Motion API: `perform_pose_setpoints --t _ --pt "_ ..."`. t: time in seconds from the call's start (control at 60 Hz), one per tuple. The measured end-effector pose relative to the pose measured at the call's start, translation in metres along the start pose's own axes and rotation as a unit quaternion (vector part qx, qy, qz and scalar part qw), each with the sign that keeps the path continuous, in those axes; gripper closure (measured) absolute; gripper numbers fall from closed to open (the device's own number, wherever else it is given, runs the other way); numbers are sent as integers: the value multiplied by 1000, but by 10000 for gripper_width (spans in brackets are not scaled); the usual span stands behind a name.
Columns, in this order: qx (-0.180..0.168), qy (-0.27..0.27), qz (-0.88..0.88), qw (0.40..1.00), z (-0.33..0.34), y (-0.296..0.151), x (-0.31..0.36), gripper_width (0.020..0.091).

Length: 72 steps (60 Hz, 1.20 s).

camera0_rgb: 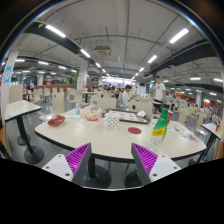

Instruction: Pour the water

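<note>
The gripper point(112, 160) hovers with jaws released, ridged purple pads point(79, 157) apart, before a smooth white oval bench point(100, 140) bearing a green bottle point(161, 124), a red bowl point(57, 120) and a flat red disc point(134, 130).

The tabletop point(100, 138) is pale cream white. On it sit a red bowl point(57, 120), a flat red disc point(134, 130) and a green bottle point(161, 124) with a yellow label. The hand-held gripper point(113, 160) has white fingers, each with a magenta pad point(80, 156) ribbed in fine dark stripes. Overhead, the ceiling point(120, 30) is grey with bright white strip lights.
</note>
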State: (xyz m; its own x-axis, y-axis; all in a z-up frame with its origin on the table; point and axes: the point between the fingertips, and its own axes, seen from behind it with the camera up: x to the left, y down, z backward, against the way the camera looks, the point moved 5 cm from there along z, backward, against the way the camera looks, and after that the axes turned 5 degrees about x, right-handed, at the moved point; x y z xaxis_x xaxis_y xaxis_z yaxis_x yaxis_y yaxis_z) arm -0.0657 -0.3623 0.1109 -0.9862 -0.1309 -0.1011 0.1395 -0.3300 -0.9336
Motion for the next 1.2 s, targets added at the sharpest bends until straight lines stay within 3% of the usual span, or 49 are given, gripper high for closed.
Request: perform_pose_setpoints --t 0.267,0.5,0.783,0.817,0.85,1.05,1.117,1.2 --pt "-7 31 -16 999 -9 11 -51 291" --pt "-65 84 -41 994 -42 8 -144 295" --pt "-66 101 -57 991 -143 -11 -205 301" --pt "-67 102 -58 991 -153 -14 -208 345" --pt "-65 104 -60 991 -163 -16 -212 605" --pt "-90 120 -66 986 -180 -21 -216 650" --pt "-88 123 -60 987 -182 -22 -216 700" --pt "-74 125 -31 989 -182 -25 -210 700"
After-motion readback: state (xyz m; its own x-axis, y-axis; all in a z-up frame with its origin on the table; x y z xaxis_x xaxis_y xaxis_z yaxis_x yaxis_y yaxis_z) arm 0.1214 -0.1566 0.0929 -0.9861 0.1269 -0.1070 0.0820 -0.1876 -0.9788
